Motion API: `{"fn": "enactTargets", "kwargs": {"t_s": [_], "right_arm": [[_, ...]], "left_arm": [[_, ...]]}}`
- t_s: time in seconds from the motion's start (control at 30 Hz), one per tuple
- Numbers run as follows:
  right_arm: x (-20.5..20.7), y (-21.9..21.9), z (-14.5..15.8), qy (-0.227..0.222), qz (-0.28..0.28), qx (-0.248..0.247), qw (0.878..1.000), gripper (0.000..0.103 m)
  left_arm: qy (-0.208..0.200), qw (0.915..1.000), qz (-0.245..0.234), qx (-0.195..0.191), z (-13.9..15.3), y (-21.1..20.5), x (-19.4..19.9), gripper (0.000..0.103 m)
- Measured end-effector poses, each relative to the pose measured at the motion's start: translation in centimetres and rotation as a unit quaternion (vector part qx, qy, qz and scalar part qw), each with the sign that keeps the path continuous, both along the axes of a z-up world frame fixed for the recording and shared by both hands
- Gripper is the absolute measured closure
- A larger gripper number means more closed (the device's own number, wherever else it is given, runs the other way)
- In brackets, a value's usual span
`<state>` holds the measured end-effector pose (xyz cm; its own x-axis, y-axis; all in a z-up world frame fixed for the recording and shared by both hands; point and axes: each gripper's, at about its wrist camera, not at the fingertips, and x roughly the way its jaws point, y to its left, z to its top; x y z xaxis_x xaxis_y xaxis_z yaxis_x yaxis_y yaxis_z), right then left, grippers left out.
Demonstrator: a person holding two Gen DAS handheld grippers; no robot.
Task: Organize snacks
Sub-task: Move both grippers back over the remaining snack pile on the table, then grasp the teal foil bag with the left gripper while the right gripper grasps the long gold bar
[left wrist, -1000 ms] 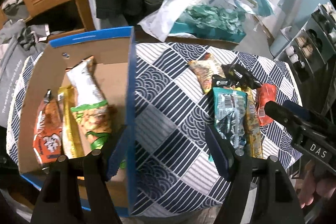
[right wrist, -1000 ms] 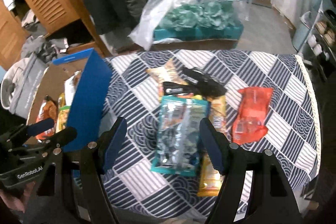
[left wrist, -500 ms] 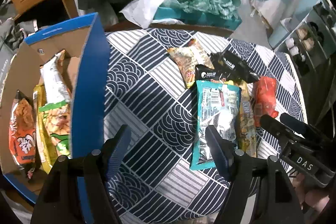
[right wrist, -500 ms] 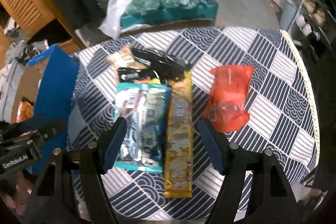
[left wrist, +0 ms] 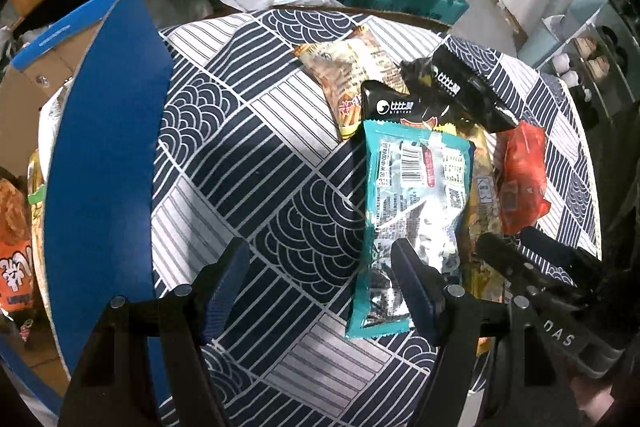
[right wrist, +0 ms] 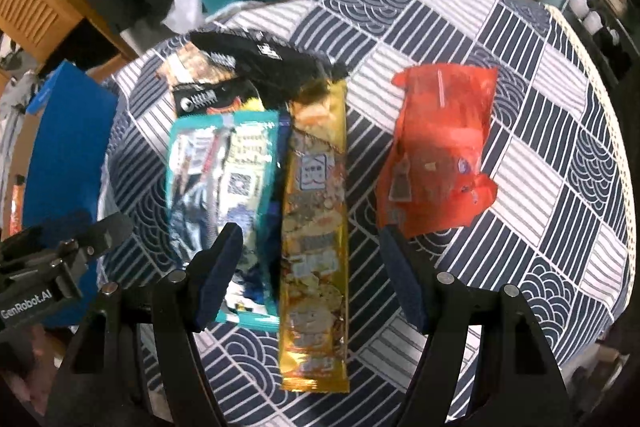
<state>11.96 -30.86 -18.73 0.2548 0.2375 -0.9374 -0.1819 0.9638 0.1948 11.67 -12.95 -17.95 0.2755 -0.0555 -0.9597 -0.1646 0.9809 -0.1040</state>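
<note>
The black two-finger left gripper (left wrist: 320, 279) points steeply down, jaws apart and empty. Beside it, the matching right gripper (right wrist: 312, 263) does likewise, also gaping, holding nothing.

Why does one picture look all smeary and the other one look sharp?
Right wrist view: motion blur smears the teal snack packet and black packets, so their print is unreadable. Left wrist view: sharper, with the teal packet's barcode clear and glare on its silver foil. Both views: the fisheye lens bends the tablecloth and darkens the corners.
</note>
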Motion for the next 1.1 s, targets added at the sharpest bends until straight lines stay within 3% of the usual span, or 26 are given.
{"fn": "enactTargets", "kwargs": {"t_s": [0.2,0.27,0.43,0.53,0.73,1.1], "right_arm": [[0.3,0.0,-1.8,0.016,0.006,-0.011,1.000,0.031],[0.5,0.0,-2.5,0.024,0.007,-0.010,1.000,0.036],[0.6,-0.3,-3.4,0.041,0.016,-0.006,0.999,0.070],[0.4,-0.7,-3.1,0.031,0.016,-0.028,0.999,0.072],[-0.1,-3.1,-2.9,0.040,-0.008,-0.017,0.999,0.072],[-0.9,-4.1,-2.2,0.037,-0.005,-0.020,0.999,0.072]], "left_arm": [[0.010,0.9999,-0.006,0.002,-0.9,-0.6,0.3,0.029],[0.013,0.9999,-0.006,-0.002,-1.2,-0.7,0.4,0.029],[0.023,0.9996,-0.008,-0.015,-1.6,-1.3,0.6,0.029],[0.026,0.9994,-0.010,-0.019,-1.7,-1.9,0.7,0.023],[0.016,0.9995,-0.019,-0.018,-1.4,-3.5,0.7,0.016],[0.041,0.9985,-0.035,0.003,-3.4,-5.8,2.3,0.016]]}}
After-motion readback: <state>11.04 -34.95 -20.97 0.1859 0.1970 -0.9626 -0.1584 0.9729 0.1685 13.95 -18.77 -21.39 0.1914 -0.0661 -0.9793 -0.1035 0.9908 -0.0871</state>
